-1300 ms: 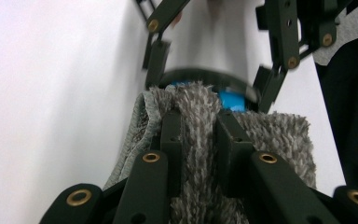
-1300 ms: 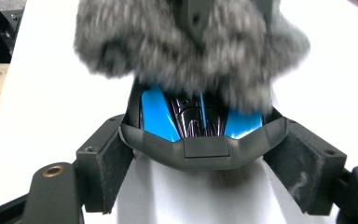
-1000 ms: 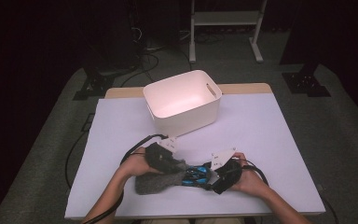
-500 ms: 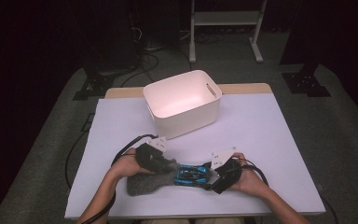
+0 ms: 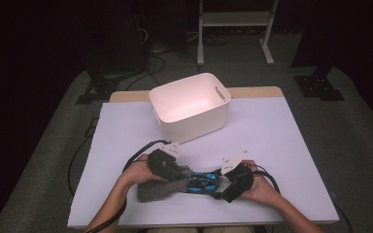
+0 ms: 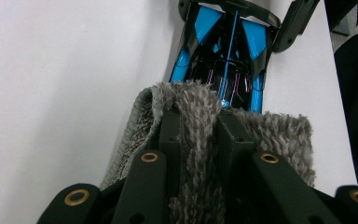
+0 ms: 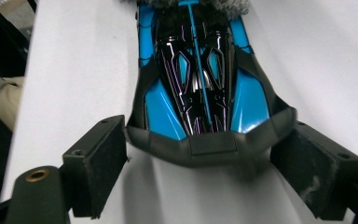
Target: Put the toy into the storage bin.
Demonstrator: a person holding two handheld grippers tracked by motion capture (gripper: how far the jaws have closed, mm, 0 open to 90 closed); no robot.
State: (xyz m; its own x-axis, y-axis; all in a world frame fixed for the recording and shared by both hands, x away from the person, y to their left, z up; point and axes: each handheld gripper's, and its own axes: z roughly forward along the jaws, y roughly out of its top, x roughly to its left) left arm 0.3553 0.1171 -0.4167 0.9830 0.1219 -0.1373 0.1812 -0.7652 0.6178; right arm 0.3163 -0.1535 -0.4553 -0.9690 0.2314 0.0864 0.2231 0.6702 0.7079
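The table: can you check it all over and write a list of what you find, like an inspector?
Surface: table under a white sheet, flat.
Job's things: blue and black toy car lies on the sheet, one end tucked under a grey fluffy cloth.
Clutter: white bin stands beyond them, apart; it looks empty.
Grippers: left gripper shut on the cloth. Right gripper has just been opening; its pads sit either side of the car's end without pressing.
Cables: one trails from each gripper; more lie on the floor.
Surroundings: dark room, white stand behind.
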